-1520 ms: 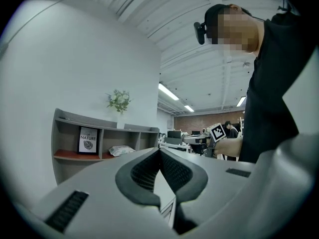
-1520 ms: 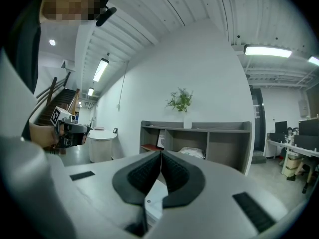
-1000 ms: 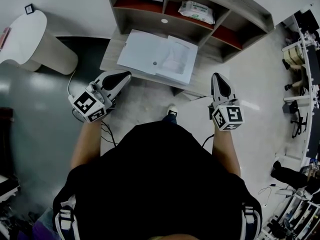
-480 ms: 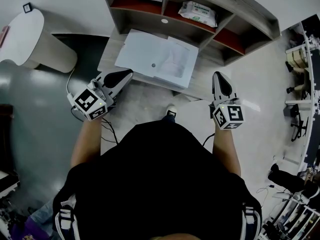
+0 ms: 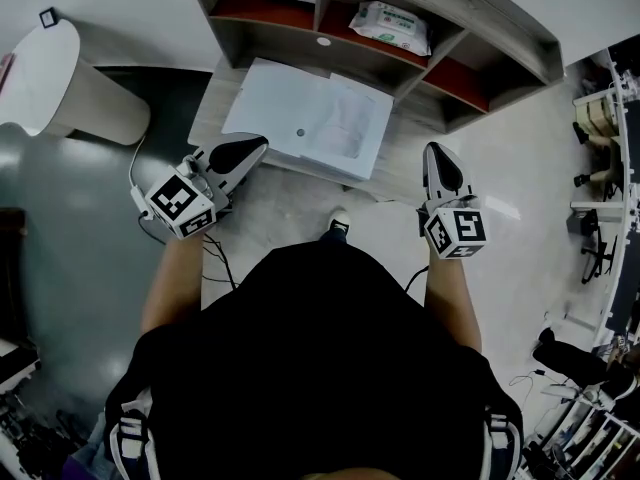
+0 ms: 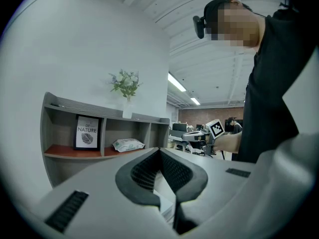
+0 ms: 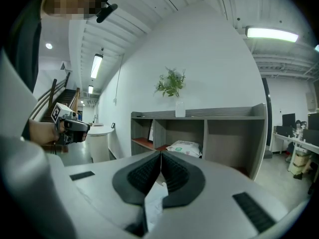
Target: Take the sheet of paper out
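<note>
Left gripper (image 5: 255, 148) and right gripper (image 5: 436, 154) both have jaws pressed together on nothing, short of the shelf unit (image 5: 440, 28). Sheet of paper (image 5: 285, 108) lies flat on the desk (image 5: 212, 108) just before that shelf unit, perhaps in a clear sleeve (image 5: 350, 128). It looks light, limp and easily creased, so pinch a near free corner gently.

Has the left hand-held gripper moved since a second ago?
Yes. The left hand-held gripper has advanced toward the paper stack; its tip now reaches the stack's near edge in the head view.
</note>
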